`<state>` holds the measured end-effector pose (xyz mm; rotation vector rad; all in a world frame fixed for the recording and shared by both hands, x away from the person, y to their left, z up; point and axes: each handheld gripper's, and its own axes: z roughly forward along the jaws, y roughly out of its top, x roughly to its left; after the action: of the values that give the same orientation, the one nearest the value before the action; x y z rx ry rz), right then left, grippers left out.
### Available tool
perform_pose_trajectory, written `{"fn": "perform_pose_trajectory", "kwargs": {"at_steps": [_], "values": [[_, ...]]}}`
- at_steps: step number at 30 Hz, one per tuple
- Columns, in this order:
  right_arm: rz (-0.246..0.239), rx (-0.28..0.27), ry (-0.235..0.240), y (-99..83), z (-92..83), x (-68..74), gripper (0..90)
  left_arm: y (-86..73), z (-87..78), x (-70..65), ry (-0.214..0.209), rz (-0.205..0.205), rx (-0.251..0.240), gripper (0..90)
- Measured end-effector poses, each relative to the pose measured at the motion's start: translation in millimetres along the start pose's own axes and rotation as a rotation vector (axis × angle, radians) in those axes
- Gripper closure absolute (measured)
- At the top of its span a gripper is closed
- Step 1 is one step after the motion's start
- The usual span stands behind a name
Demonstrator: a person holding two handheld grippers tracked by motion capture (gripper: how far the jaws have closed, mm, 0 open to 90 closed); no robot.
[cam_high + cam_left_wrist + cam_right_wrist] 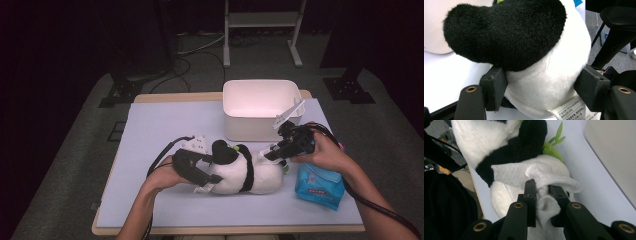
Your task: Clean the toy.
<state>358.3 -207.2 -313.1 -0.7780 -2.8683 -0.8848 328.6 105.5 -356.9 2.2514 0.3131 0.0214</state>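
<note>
A pale lavender mat covers the wooden table (150, 125), and toward its far side stands a white rectangular plastic bin (257, 107); in front of the bin a black-and-white plush panda toy (245, 172) lies on its side on the mat. The left gripper (212, 170) clamps the panda's rounded white end between its two black jaws, beside a printed label (571, 110). The right gripper (280, 152) has its jaws pinched on a crumpled white tissue (544, 182) pressed against the panda's white fur, near a small blue tissue packet (320, 187) by the person's right hand (325, 155).
</note>
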Motion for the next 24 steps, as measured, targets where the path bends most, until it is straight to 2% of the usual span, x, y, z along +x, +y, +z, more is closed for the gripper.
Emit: {"fn": "perform_pose_trajectory", "kwargs": {"at_steps": [9, 11, 14, 18, 21, 24], "values": [[-0.003, -0.058, 0.048, 3.8, 9.8, -0.4, 78.1, 4.9, -8.2, 2.4, 0.008, 0.0, 0.013, 31.4], [-0.002, -0.077, 0.07, 5.9, 12.9, -0.5, 78.3, 8.3, -16.1, 2.3, 0.015, 0.0, -0.005, 31.6], [-0.012, -0.095, 0.091, 10.0, 16.9, 2.0, 78.3, 13.4, -23.9, 0.8, 0.025, -0.001, -0.004, 31.7], [-0.035, -0.129, 0.145, 19.5, 20.1, 9.7, 78.3, 23.8, -29.8, -3.4, 0.032, 0.023, -0.011, 32.3], [-0.068, -0.119, 0.125, 27.6, 21.1, 17.1, 78.3, 30.4, -34.7, -5.4, 0.049, 0.038, 0.008, 32.3], [-0.067, -0.129, 0.127, 30.0, 16.2, 17.4, 78.3, 34.9, -41.6, -7.2, 0.051, 0.045, -0.009, 32.3]]}}
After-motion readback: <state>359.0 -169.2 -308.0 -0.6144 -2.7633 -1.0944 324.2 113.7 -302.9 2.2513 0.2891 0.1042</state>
